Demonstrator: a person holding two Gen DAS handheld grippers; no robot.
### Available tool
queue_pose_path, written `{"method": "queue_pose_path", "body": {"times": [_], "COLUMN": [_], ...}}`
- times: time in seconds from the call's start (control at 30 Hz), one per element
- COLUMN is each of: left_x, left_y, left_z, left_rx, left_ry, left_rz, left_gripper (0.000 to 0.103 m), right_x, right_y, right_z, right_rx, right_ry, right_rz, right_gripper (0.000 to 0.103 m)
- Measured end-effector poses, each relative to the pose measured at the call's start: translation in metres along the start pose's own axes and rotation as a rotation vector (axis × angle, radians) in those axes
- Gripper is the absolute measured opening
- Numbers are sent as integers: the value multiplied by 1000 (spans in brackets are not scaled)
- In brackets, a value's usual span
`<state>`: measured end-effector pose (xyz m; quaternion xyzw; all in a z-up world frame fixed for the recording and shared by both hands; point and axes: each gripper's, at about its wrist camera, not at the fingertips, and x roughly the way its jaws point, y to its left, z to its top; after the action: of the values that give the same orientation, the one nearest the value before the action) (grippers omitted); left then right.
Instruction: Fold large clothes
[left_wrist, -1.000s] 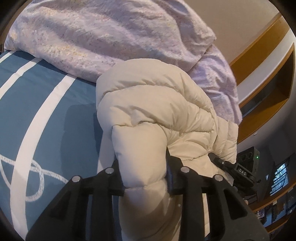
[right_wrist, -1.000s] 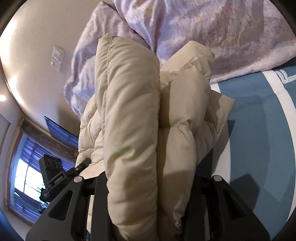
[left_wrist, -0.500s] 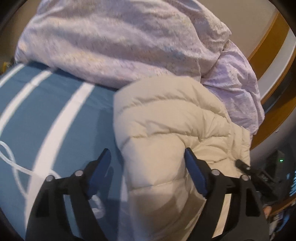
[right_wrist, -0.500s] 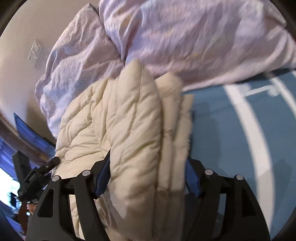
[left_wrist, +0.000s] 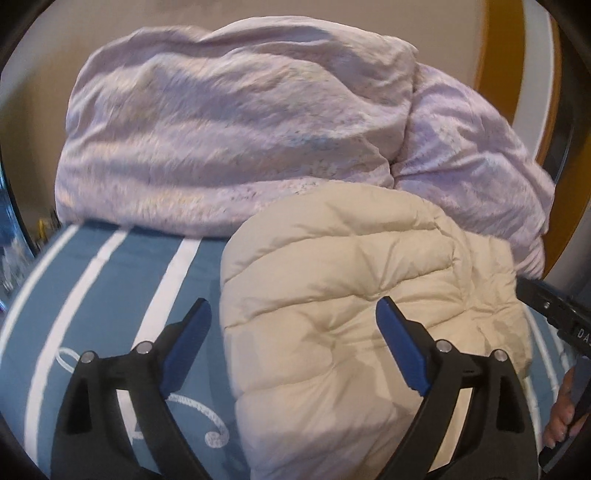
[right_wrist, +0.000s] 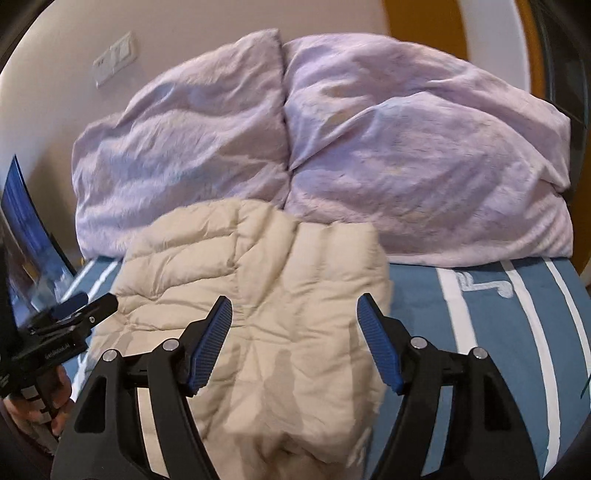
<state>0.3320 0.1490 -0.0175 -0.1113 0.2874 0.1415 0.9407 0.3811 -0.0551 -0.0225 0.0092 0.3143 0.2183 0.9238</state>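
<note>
A: How many garments are on the bed?

B: One. A cream quilted puffer jacket (left_wrist: 354, 317) lies folded in a bundle on the blue bedspread (left_wrist: 110, 295), which has white stripes and a white scroll pattern. Its far edge touches the lilac bedding.

A: And how many pieces of that bedding?

B: The right wrist view shows two lilac pillows (right_wrist: 295, 155) side by side with a seam between them, against the wall.

A: What about the tools?

B: Two. The left gripper (left_wrist: 293, 341) is spread wide, its blue pads clear of the jacket on either side, holding nothing. The right gripper (right_wrist: 295, 339) is also wide, above the jacket (right_wrist: 266, 325), gripping nothing.

A: Anything on the wall?

B: One white switch plate (right_wrist: 114, 59), upper left in the right wrist view.
</note>
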Motion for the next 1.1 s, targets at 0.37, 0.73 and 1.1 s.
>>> {"method": "queue_pose_path", "body": {"times": [0.37,0.73,1.1], "left_x": [34,57,68], "left_y": [-17,-3,-3], "left_z": [-14,-18,-26], "left_rx": [91,29,31], "left_ry": [28,71,88], "left_rz": [70,10,6], "left_gripper": [93,101,101], "right_x": [49,69,77], "right_y": [-6,-14,-14], "right_z": [-24,-37,-44], "right_rx": [-44,-23,-21], "right_ry": [63,96,86], "right_rz": [-87,-84,-102], "right_gripper": [71,71,71]}}
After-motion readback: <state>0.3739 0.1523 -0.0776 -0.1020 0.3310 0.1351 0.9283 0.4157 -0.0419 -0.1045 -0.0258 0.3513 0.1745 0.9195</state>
